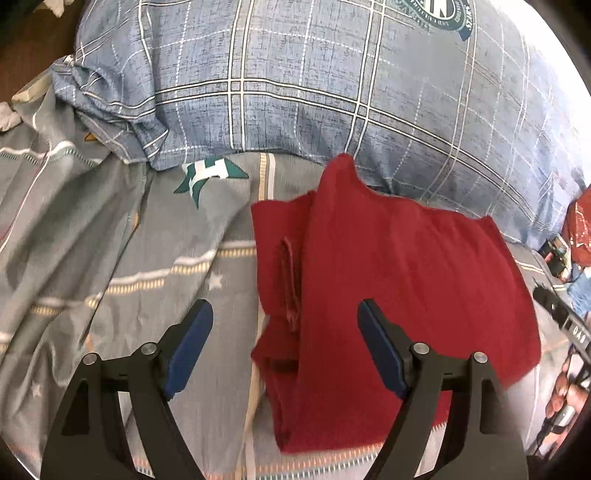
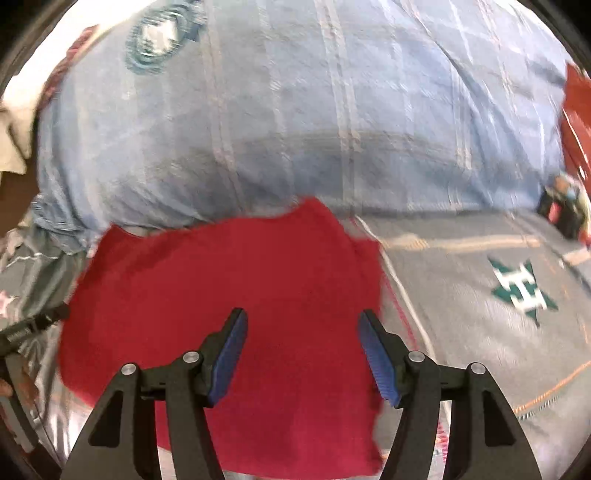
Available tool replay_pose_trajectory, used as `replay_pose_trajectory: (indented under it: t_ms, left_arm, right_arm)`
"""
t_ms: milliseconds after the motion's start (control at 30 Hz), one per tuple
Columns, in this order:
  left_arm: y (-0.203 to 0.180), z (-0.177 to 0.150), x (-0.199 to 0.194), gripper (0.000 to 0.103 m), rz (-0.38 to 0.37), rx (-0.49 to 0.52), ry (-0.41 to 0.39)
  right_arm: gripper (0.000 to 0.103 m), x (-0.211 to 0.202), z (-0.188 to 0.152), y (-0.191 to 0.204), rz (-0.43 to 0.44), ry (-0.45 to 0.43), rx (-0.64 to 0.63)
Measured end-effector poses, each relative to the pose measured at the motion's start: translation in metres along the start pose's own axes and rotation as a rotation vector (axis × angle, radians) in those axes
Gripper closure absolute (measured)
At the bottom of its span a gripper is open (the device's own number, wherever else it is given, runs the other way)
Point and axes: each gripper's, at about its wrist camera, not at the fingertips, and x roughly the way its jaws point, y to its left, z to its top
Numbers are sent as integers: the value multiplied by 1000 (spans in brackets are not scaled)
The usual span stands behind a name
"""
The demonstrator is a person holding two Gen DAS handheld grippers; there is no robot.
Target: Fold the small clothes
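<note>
- A red cloth (image 1: 388, 280) is seen lying folded on a grey bedsheet (image 1: 155, 266), with its far corner touching a blue checked pillow (image 1: 295, 81).
- In the left wrist view, a lower layer of the cloth is shown sticking out on the left side, and a narrow strip or loop of the same red fabric (image 1: 290, 284) is laid on it.
- The left gripper (image 1: 285, 345) is held above the near left part of the cloth; its jaws are spread wide and nothing is gripped between the blue pads (image 1: 190, 347).
- The right pad of that gripper is seen over the red fabric, the left one over the bare sheet; whether either touches cannot be told.
- The right gripper (image 2: 303, 350) is held over the near right part of the cloth (image 2: 229, 295), its jaws parted a fair way, with only flat red fabric seen between the pads (image 2: 229, 354) and none of it pinched.
- The right wrist view is blurred, so fine folds cannot be made out there.
- A green and white star print (image 2: 522, 291) is shown on the sheet to the right of the cloth, well apart from it; a similar print (image 1: 208, 177) is seen in the left view beside the pillow's edge.
- A round printed badge (image 1: 432, 11) is shown on the pillow, near the top edge of the left view.
- At the right edge of the left view the other gripper's black frame (image 1: 561, 314) is partly seen, with fingers of a hand (image 1: 565, 391) beneath it.
</note>
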Motion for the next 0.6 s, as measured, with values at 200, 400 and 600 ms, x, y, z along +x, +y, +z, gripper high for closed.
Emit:
replay_pose_trajectory:
  t_ms: [200, 400, 600]
  left_arm:
    - [14, -23, -4, 22, 30, -34, 29]
    - [29, -31, 19, 22, 6, -71, 74]
    - [26, -27, 24, 22, 6, -26, 73]
  right_arm:
    - [38, 22, 18, 72, 243, 44, -76]
    - [39, 72, 33, 154, 406, 124, -98]
    - [32, 131, 46, 223, 442, 253, -106]
